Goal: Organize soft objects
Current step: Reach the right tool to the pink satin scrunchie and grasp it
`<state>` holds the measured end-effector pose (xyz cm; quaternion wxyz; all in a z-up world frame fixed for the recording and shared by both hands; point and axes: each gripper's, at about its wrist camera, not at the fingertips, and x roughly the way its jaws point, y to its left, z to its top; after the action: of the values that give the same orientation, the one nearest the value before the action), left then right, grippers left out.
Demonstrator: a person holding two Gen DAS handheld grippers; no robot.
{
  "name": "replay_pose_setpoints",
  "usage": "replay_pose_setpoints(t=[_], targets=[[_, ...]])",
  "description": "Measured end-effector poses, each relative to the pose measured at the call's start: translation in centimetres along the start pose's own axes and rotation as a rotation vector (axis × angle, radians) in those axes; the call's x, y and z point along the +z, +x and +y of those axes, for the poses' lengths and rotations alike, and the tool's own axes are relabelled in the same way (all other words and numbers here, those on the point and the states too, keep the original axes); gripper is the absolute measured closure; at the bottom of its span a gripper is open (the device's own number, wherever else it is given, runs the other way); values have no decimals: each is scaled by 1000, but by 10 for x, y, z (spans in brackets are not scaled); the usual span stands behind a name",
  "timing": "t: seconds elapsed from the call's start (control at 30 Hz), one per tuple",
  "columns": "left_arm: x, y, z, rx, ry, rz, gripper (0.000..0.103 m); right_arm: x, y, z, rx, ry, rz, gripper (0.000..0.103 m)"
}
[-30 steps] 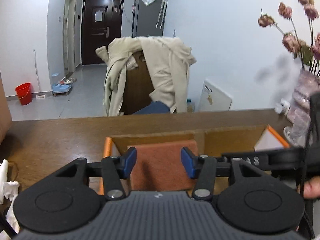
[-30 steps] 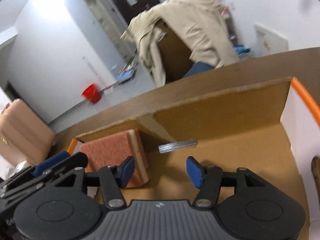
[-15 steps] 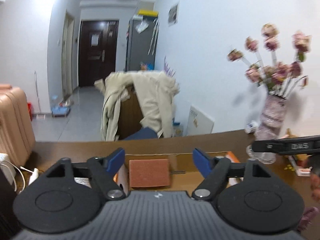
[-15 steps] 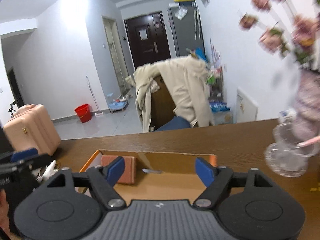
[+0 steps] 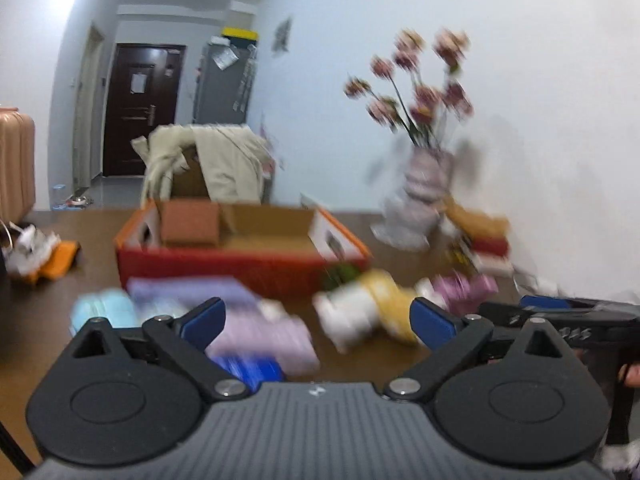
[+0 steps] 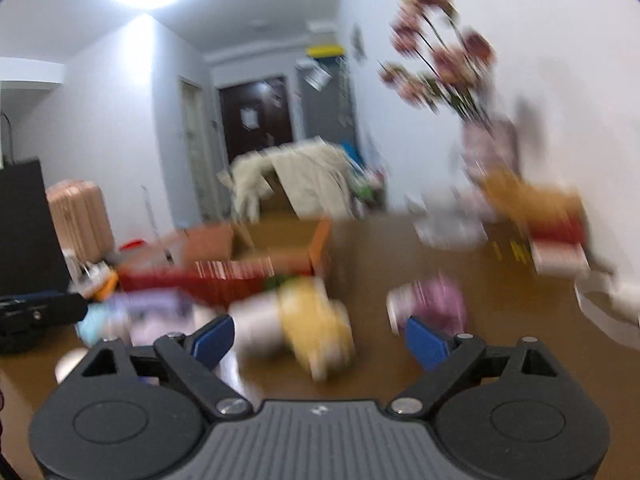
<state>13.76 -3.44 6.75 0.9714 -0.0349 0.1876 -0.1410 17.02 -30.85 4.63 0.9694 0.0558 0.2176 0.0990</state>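
Ahead of the jaws: soft things lie scattered on the bench [image 5: 360, 364], this side of the orange box [image 5: 240, 264]; both views are blurred, so outlines are rough.
Left gripper [image 5: 316, 320]: jaws spread wide, having just been opening, with nothing between the pads.
Right gripper [image 6: 318, 340]: jaws likewise wide and just been opening, gripping nothing.
Yellow-and-white soft toy [image 5: 368, 308]: lies beyond the left jaws, nearer their right-hand pad; in the right wrist view [image 6: 304, 320] it sits just past the gap, a little toward the left-hand pad.
Pink soft item [image 6: 432, 304]: just beyond the right-hand pad of the right jaws, apart from the yellow toy.
Purple cloth [image 5: 256, 328]: just beyond the left-hand pad of the left jaws, with a light-blue piece [image 5: 104, 308] further left.
Sponge [image 5: 190, 228]: already in the far left corner of the box, well beyond both jaws.
Risk, aim: I judge a hurried close could catch only a fold of the toy, which would then slip out on the lift.
Risk, crowding: both jaws face the same toy, so the grippers may knock together or pull it two ways.
Risk, surroundings: the flower vase [image 5: 420, 196] stands beyond the right of the box; a wide swing toward the box could tip it.
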Motion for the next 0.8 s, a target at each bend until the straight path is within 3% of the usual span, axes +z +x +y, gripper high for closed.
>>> replay_pose_setpoints(t=[0.1, 0.17, 0.27, 0.43, 0.6, 0.67, 0.8], targets=[[-16, 9, -22, -45, 51, 58, 2, -25, 1, -7, 1, -24, 68, 12], [-18, 18, -34, -58, 71, 60, 2, -26, -2, -16, -9, -23, 48, 13], [-16, 36, -48, -82, 67, 76, 2, -18, -5, -36, -33, 25, 1, 18], [-1, 82, -86, -125, 122, 106, 2, 3, 11, -79, -112, 85, 4, 28], [25, 136, -116, -144, 123, 88, 15, 19, 49, -104, -79, 116, 27, 33], [30, 156, -122, -129, 123, 105, 25, 22, 65, -104, -59, 104, 42, 43], [38, 185, -125, -198, 33, 149, 29, 19, 84, -111, -16, 98, 83, 63]])
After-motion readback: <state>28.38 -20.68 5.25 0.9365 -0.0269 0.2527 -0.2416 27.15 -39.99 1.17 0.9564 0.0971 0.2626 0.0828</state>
